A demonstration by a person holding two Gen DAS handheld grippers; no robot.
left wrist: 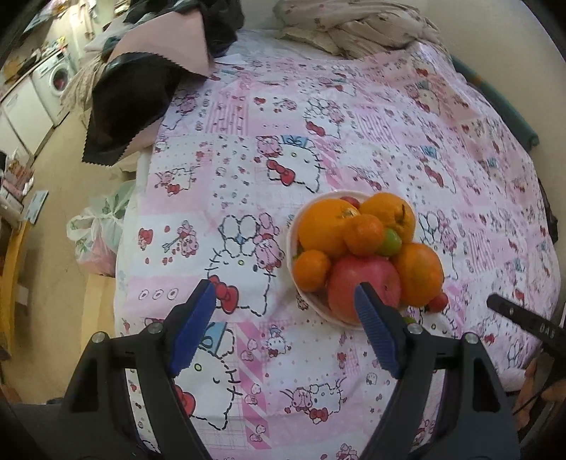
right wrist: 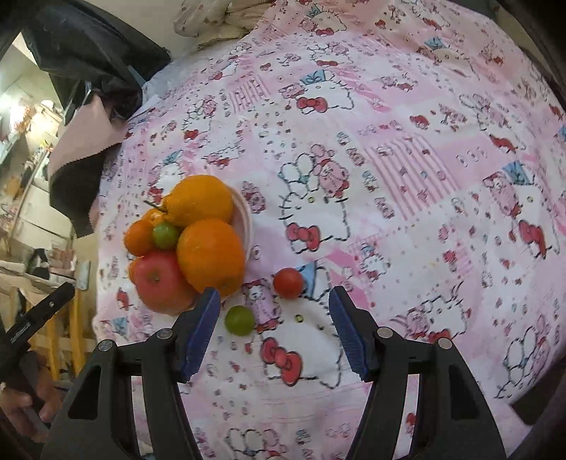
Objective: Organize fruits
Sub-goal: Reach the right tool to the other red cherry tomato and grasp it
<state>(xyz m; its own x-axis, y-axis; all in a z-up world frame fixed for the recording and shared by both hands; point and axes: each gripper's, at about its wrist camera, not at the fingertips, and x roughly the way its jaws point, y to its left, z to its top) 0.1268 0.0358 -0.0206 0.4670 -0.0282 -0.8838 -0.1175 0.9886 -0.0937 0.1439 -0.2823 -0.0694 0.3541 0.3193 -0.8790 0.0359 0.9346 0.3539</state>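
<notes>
A white bowl (left wrist: pixel 307 300) (right wrist: pixel 244 216) on the pink cartoon bedsheet is heaped with oranges (left wrist: pixel 323 226) (right wrist: pixel 210 256), small tangerines (left wrist: pixel 311 270), a red apple (left wrist: pixel 364 283) (right wrist: pixel 161 279) and a green grape (left wrist: pixel 389 242) (right wrist: pixel 165 234). My left gripper (left wrist: pixel 286 300) hangs open over the sheet, its right finger in front of the apple. My right gripper (right wrist: pixel 274 304) is open and holds nothing. A loose green grape (right wrist: pixel 240 320) and a red cherry tomato (right wrist: pixel 288 283) lie on the sheet between its fingers, beside the bowl. The tomato (left wrist: pixel 438 302) also peeks out beside the bowl in the left wrist view.
Black and pink cloths (left wrist: pixel 141 99) and a bundled floral blanket (left wrist: pixel 357 28) lie at the bed's far end. Plastic bags (left wrist: pixel 99 233) sit on the floor to the left, with a washing machine (left wrist: pixel 56 78) beyond. The other gripper's black body (left wrist: pixel 523 322) (right wrist: pixel 32 318) shows at each frame's edge.
</notes>
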